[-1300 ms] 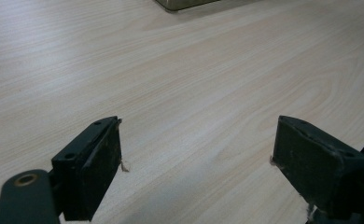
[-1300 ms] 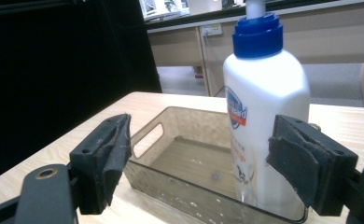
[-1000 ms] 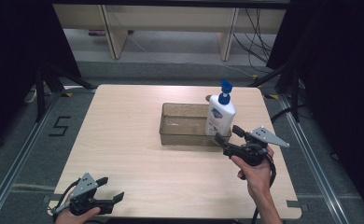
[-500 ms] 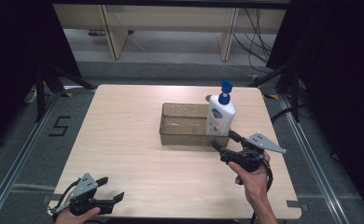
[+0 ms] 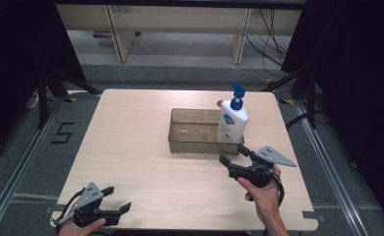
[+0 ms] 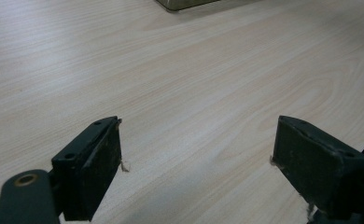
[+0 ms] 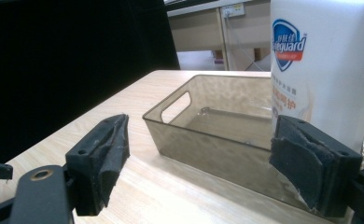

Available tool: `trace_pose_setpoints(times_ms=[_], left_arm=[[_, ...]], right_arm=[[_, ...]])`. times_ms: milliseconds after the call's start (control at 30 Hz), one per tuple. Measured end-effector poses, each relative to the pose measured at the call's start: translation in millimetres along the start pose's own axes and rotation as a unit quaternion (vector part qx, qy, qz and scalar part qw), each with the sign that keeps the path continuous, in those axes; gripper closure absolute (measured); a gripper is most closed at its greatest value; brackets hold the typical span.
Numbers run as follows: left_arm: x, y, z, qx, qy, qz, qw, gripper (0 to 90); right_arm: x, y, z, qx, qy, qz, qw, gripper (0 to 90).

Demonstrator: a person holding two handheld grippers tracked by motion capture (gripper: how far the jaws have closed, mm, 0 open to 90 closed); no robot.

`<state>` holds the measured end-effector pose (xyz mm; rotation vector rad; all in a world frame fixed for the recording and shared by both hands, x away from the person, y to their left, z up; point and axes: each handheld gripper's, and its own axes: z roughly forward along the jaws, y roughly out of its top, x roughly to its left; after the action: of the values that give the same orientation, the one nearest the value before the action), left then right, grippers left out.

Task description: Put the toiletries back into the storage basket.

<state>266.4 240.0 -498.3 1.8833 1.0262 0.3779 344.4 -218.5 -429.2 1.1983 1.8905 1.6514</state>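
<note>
High view: your right gripper (image 5: pixel 233 155) sits just in front of the tinted plastic bin (image 5: pixel 190 142), near its front-right corner, jaws spread and empty, aimed toward the bin and the Safeguard pump bottle (image 5: pixel 232 123). Your right hand (image 5: pixel 264 189) holds it from below-right; the grey 3-cornered plate points right. The bottle stands upright at the bin's right end, white body w/ blue pump head; whether its base is inside the bin or just against it can't be told from above.

Right gripper view: the 2 black jaws rise wide apart w/ nothing between them. The bin (image 7: pixel 208 135) lies close ahead, a handle cutout in its end wall, interior bare on the visible side. The bottle (image 7: pixel 320 70) fills the upper right, blue-and-red logo facing you, and appears to stand inside the bin at its right end; the right jaw overlaps its lower part in the picture, contact not shown.

High view, lower left: your left gripper (image 5: pixel 116 201) rests low at the near-left edge of the wooden table (image 5: pixel 131 128), well apart from the bin, held by your left hand (image 5: pixel 79 227).

Left gripper view: both jaws stand wide open over bare wood grain (image 6: pixel 180 84), gripping nothing; a corner of the bin (image 6: pixel 182 3) shows at the top edge.
</note>
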Motion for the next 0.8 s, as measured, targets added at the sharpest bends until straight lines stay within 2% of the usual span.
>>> trace_pose_setpoints(times_ms=[67, 100, 133, 200, 233, 267, 300, 333, 367, 400, 500, 600, 633, 700, 733, 767, 800], left_arm=[[0.5, 0.2, -0.2, 0.002, 0.001, 0.002, 1.0000, 14.8], [0.5, 0.2, -0.2, 0.003, 0.001, 0.002, 1.0000, 14.8], [0.1, 0.1, 0.1, 0.000, 0.000, 0.000, 1.0000, 14.9], [0.6, 0.2, -0.4, 0.003, 0.001, 0.002, 1.0000, 14.8], [0.5, 0.3, -0.4, 0.002, 0.001, 0.001, 1.0000, 14.8], [0.1, 0.3, 0.0, 0.000, 0.000, -0.001, 1.0000, 14.8], [0.5, 0.2, -0.2, 0.003, 0.000, 0.003, 1.0000, 14.8], [0.3, 0.1, 0.0, 0.004, 0.000, 0.004, 1.0000, 14.8], [0.3, 0.0, 0.0, 0.004, 0.000, 0.004, 1.0000, 14.9], [0.4, 0.1, 0.0, 0.004, 0.000, 0.004, 1.0000, 14.9], [0.5, 0.2, -0.1, 0.003, 0.000, 0.003, 1.0000, 14.8], [0.6, 0.1, 0.1, 0.004, 0.000, 0.004, 1.0000, 14.8], [0.4, 0.1, 0.0, 0.004, 0.000, 0.004, 1.0000, 14.8], [0.2, 0.1, 0.1, 0.004, 0.000, 0.004, 1.0000, 14.8], [0.2, 0.0, 0.2, 0.004, 0.000, 0.004, 1.0000, 14.9], [0.0, 0.1, 0.2, 0.005, 0.001, 0.004, 1.0000, 14.9], [-0.3, 0.2, -0.1, 0.007, 0.003, 0.004, 1.0000, 14.8]], right_arm=[[-0.1, -2.0, -1.0, 0.000, -0.003, -0.007, 1.0000, 19.2], [1.7, -3.0, -2.0, 0.005, 0.001, 0.005, 1.0000, 18.7], [0.5, -4.1, -2.0, 0.000, -0.002, -0.007, 1.0000, 18.4], [2.3, -6.4, -2.9, 0.005, 0.004, 0.007, 1.0000, 18.0], [2.7, -8.0, -3.3, 0.006, -0.001, 0.008, 0.9999, 17.4], [1.8, -8.7, -3.7, 0.003, 0.001, -0.001, 1.0000, 16.9], [2.4, -10.3, -3.1, 0.008, 0.006, 0.005, 0.9999, 16.5], [1.7, -11.4, -3.9, 0.006, -0.003, -0.006, 1.0000, 15.7], [3.5, -12.5, -4.3, 0.011, 0.001, 0.006, 0.9999, 14.9], [2.7, -13.6, -4.0, 0.005, 0.000, -0.007, 1.0000, 15.1], [5.2, -14.4, -5.0, 0.003, 0.012, -0.001, 0.9999, 15.1], [6.4, -15.4, -7.3, 0.003, 0.010, -0.010, 0.9999, 15.1], [7.3, -16.5, -7.1, 0.005, 0.012, -0.002, 0.9999, 15.1], [7.3, -17.5, -8.0, 0.005, 0.010, -0.009, 0.9999, 15.1], [7.7, -18.3, -8.4, 0.006, 0.015, -0.003, 0.9999, 15.1], [7.4, -18.8, -9.1, 0.004, 0.010, -0.014, 0.9999, 15.1], [7.9, -19.3, -9.8, 0.004, 0.013, -0.010, 0.9999, 15.1]])
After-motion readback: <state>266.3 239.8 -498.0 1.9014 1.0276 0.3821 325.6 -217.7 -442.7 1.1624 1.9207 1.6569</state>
